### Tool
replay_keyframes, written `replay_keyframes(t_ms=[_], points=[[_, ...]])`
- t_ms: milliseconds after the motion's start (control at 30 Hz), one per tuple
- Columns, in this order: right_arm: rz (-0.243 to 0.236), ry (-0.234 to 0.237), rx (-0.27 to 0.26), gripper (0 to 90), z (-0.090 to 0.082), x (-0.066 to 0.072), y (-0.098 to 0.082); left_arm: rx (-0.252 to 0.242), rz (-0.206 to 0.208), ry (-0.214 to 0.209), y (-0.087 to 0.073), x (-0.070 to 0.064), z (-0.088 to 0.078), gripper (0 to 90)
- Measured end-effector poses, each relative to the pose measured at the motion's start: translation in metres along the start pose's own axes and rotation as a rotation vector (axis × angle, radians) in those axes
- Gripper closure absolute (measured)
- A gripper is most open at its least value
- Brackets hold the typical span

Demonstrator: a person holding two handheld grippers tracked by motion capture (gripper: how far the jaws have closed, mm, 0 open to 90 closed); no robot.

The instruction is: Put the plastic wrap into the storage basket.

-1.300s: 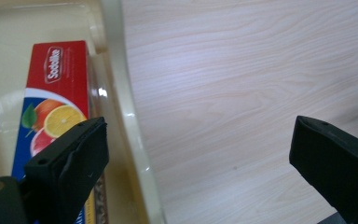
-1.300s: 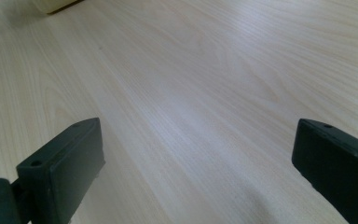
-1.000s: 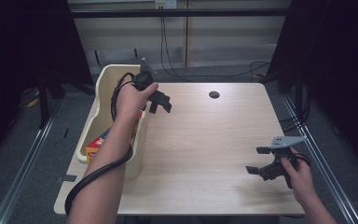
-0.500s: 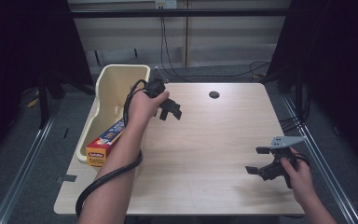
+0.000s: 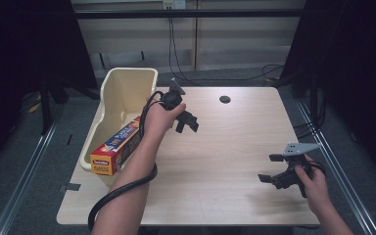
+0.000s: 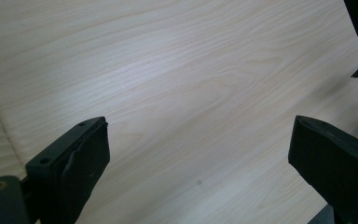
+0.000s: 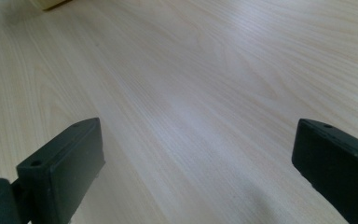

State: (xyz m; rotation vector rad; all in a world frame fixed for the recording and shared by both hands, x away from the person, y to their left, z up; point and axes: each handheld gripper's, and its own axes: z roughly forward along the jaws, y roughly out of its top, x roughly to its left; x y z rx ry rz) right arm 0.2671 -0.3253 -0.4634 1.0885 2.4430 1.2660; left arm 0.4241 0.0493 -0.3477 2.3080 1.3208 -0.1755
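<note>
The long foil box (image 5: 116, 147) lies tilted in the cream bin (image 5: 122, 88) at the table's left edge, its near end poking out over the bin's near rim, its far end down inside. The left gripper (image 5: 186, 122) hangs just right of the bin over bare table (image 5: 235, 147), jaws spread wide and holding nothing; the left gripper view shows only wood grain between them. The right gripper (image 5: 273, 169) rests well apart near the right near corner, jaws likewise spread and empty. The likely trouble is the box's slant: a grab at the overhanging end could lever it off the rim and onto the floor. The light bin sits partly off the table and could slide or tip if nudged. The left cable (image 5: 122, 191) looping under the forearm could snag.
</note>
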Motion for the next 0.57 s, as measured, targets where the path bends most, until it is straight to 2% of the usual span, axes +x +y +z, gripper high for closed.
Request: replay_keyframes(t_ms=[200, 267, 567], points=[[-0.003, 0.004, 0.002, 2.1, 0.001, 0.000, 0.000, -0.002, 0.004, -0.009, -0.004, -0.001, 0.012, 5.6], [0.000, 0.004, 0.003, 2.1, 0.001, 0.000, 0.000, -0.006, -0.001, -0.026, -0.006, -0.001, 0.016, 5.6], [-0.002, -0.002, 0.011, 2.1, 0.003, -0.001, -0.001, -0.003, 0.013, -0.029, -0.011, 0.001, 0.019, 5.6]])
